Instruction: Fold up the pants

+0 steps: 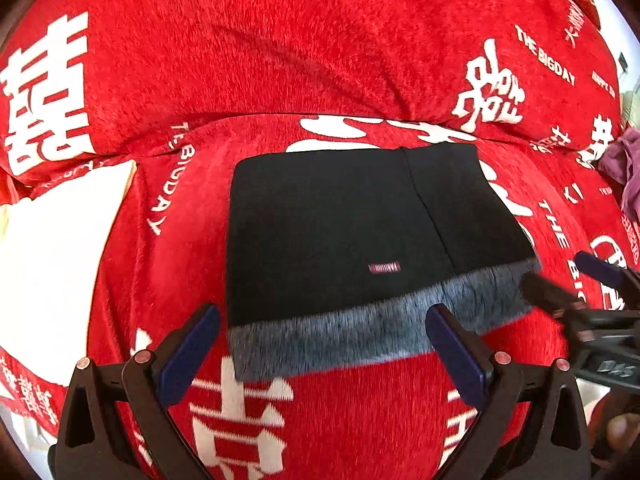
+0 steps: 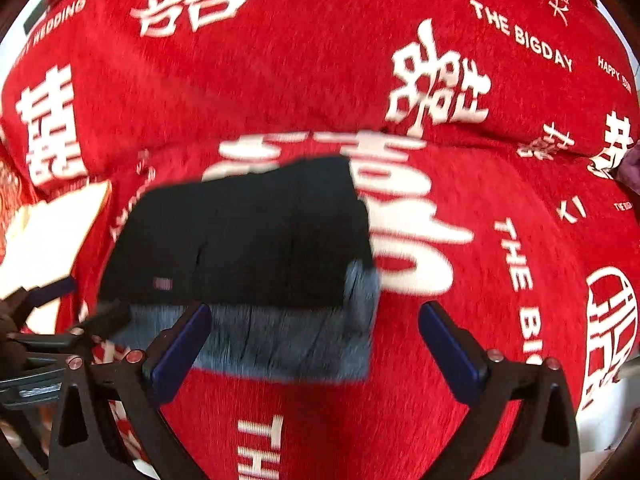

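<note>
We see the pants (image 1: 352, 240) folded into a compact dark rectangle lying flat on the red cover (image 1: 260, 72), roughly centre in the left wrist view, left of centre in the right wrist view. A grey fuzzy band (image 1: 360, 336) runs along the near edge; we cannot tell if it is a lining or a separate layer. A small pink label (image 1: 385, 268) sits on the dark fabric, text too small to read. One seam line runs down the right part of the fold.

The left gripper (image 1: 324, 352) has its fingers spread wide, nothing between them; the blue pads (image 1: 188, 360) hover at the near edge of the grey band, and we cannot tell whether they touch the cloth. The right gripper (image 2: 316, 352) is likewise spread wide and empty, its left pad (image 2: 180, 350) overlapping the grey band in view, contact unclear. The right wrist view is motion-blurred, so the pants' edges smear there.

In the left view the right gripper enters from the right edge, blurred and cut off, near the pants' right corner. In the right view the left gripper shows at the left edge, mostly cropped.

A white cloth (image 1: 52, 264) lies left of the pants, overexposed, no detail. A purple fabric (image 1: 624, 168) sits at the far right, cut by the frame. The white print on the cover is partly hidden under the pants.
</note>
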Tool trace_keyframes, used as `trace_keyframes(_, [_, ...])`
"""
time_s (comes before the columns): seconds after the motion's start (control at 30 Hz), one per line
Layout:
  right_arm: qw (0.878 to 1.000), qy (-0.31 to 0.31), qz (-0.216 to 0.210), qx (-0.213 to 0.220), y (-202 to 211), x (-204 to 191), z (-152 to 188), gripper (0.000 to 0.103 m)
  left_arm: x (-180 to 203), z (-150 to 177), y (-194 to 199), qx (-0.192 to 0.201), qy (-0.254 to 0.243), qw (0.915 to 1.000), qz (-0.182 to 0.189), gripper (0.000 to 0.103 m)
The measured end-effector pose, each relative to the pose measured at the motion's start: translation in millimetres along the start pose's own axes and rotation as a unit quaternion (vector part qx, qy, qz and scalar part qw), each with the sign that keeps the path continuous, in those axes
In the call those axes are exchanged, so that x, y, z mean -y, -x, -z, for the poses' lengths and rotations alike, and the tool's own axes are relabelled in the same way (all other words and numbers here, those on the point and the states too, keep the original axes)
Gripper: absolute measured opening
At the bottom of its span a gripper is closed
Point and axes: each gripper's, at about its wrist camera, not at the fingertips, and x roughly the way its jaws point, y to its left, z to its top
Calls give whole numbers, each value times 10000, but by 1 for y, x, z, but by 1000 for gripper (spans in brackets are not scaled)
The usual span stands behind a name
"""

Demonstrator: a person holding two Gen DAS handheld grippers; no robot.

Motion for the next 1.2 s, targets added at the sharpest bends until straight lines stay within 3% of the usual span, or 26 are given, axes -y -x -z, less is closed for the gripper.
trace_keyframes(0.2, [9996, 147, 115, -212, -9, -12, 15, 103, 4, 17, 14, 41, -115, 9999, -62, 103])
trace_keyframes(0.4, [9995, 140, 178, -214, -4, -15, 20, 103, 8, 25, 19, -41, 2, 9997, 246, 103])
trace_keyframes(0.6, [9991, 219, 274, -224, -4, -21, 23, 103, 11, 32, 22, 92, 96, 9998, -147, 103])
trace_keyframes(1.2, [9983, 334, 381, -299, -11, -27, 27, 103, 14, 36, 13, -236, 19, 9996, -130, 103])
